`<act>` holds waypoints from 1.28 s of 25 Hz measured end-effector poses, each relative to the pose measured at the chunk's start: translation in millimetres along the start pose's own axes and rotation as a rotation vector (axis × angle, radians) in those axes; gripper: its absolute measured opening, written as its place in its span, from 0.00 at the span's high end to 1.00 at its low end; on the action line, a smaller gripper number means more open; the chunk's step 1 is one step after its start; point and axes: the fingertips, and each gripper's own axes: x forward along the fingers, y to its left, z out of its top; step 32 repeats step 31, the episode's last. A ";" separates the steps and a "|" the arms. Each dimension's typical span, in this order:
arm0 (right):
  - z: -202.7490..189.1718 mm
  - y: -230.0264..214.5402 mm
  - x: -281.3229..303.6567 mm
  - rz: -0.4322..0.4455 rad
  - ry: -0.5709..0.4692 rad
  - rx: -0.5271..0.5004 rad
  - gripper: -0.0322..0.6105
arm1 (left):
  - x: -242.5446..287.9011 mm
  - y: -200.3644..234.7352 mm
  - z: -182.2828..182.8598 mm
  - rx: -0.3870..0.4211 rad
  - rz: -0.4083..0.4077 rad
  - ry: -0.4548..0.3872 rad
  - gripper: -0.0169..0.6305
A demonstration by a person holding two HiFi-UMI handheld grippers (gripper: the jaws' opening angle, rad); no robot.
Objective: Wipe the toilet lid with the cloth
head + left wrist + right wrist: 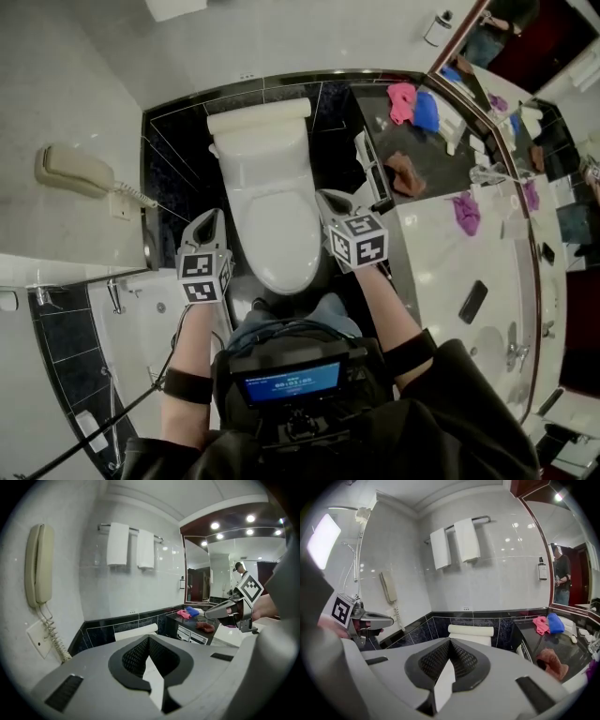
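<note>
Your left gripper point(212, 223) and right gripper point(330, 201) are clenched shut, empty
They flank the closed toilet lid point(278, 220); the brown cloth point(406, 174) lies on the dark surface point(433, 159) to the right gripper's right, well apart

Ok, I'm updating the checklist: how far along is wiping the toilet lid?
Done: nothing visible; the toilet lid is closed and bare. In hand: nothing, the left gripper and right gripper are shut and empty beside it. Left: pick up a cloth, such as the brown cloth on the dark counter, then wipe.
</note>
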 end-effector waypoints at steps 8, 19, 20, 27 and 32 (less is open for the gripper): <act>-2.5 2.6 -2.5 0.013 0.014 -0.024 0.93 | -8.7 1.8 -6.1 -0.032 0.019 0.009 0.97; -4.9 4.6 -1.7 0.027 0.033 -0.053 0.93 | -11.2 3.3 -3.7 -0.057 0.031 0.001 0.97; -3.9 4.5 -1.9 0.028 0.034 -0.055 0.93 | -11.7 3.5 -3.1 -0.058 0.032 0.000 0.97; -0.7 3.7 -2.9 0.037 0.041 -0.060 0.93 | -13.6 3.3 -3.8 -0.062 0.035 0.003 0.97; -7.3 1.8 -2.8 0.038 0.047 -0.061 0.93 | -16.3 1.1 -8.4 -0.061 0.036 0.010 0.97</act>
